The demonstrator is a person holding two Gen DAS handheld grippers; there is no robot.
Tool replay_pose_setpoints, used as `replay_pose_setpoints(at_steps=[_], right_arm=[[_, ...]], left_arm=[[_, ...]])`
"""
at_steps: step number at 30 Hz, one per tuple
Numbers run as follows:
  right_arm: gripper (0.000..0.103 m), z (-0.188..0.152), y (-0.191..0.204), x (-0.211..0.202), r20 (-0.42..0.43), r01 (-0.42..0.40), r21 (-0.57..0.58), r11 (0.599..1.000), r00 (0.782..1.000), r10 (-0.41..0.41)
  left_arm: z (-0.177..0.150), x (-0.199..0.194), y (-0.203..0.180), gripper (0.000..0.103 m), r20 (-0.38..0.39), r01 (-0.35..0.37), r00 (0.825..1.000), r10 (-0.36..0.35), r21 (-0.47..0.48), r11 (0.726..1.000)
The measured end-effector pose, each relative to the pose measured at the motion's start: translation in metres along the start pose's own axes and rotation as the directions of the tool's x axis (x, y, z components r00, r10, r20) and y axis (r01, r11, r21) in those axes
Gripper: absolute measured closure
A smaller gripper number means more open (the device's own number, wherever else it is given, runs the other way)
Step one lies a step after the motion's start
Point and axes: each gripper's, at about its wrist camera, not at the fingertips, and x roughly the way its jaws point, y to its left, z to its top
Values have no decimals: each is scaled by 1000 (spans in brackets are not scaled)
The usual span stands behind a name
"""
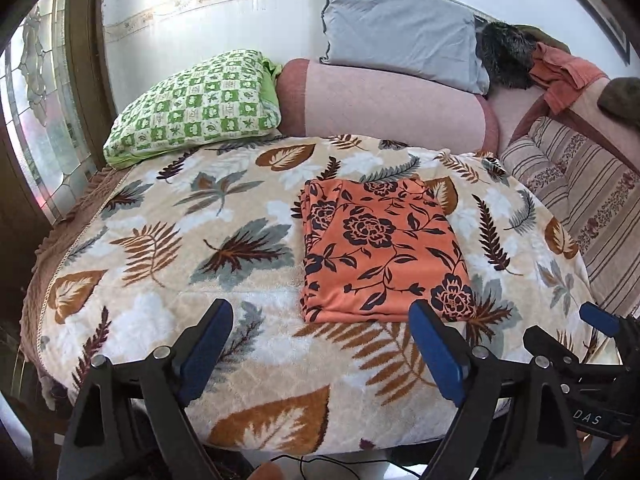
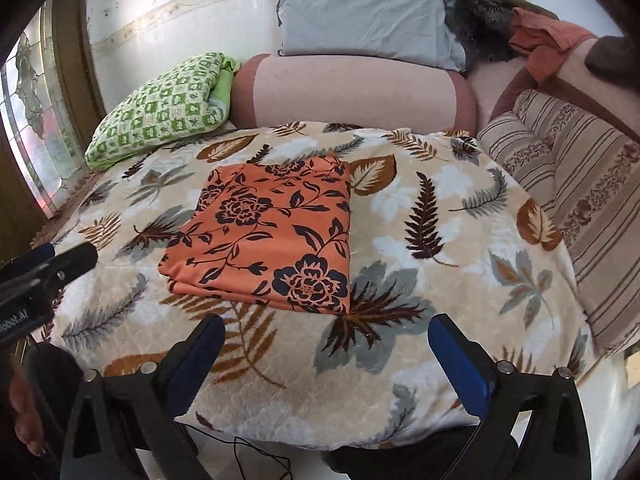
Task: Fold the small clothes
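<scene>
An orange cloth with a dark flower print [image 1: 380, 248] [image 2: 272, 240] lies folded into a flat rectangle on the leaf-patterned blanket [image 1: 200, 240] [image 2: 440, 240]. My left gripper [image 1: 320, 320] hangs open above the blanket's near edge, just short of the cloth's front edge, nothing between its blue pads. My right gripper [image 2: 328, 336] is open too, over the blanket in front of the cloth's near right corner, holding nothing. In the left wrist view the right gripper [image 1: 568, 328] shows at the right edge; the right wrist view catches the left gripper [image 2: 52, 256] at the left edge.
A green checked pillow [image 1: 196, 108] lies at the back left, a pink bolster [image 1: 384, 104] and a grey pillow [image 1: 400, 32] along the wall. Striped bedding [image 1: 580, 200] and piled clothes [image 1: 560, 72] sit to the right. A window [image 1: 36, 120] is at left; a black cable [image 2: 256, 456] runs below the bed's edge.
</scene>
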Motion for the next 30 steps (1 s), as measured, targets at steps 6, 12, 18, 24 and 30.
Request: replay_pose_setpoints(at_steps=[6,12,18,24,30], right_arm=[[0,1,0,1,-43,8,40,999,999,-7],[0,2,12,10,-75,14,21,1000,997,-13],[0,13,13,-5,-24,3,44,999,1000,-2],[0,21,16,-14,4,-9,44,999,1000,9],[0,25,21,-13,-1,10,27,1000,1000,-10]], left_arm=[[-2,-10,-1,13,4,-14,1000,14,10,1000],[1,-11,-5,13,-16,-41,999,41,30,999],[7,-21,-4,13,18,-47,999,47,14,999],[13,-28,-6,13,31,-45,999,45,24,999],[15,-32,-9,13,54,-31,998,29,32,999]])
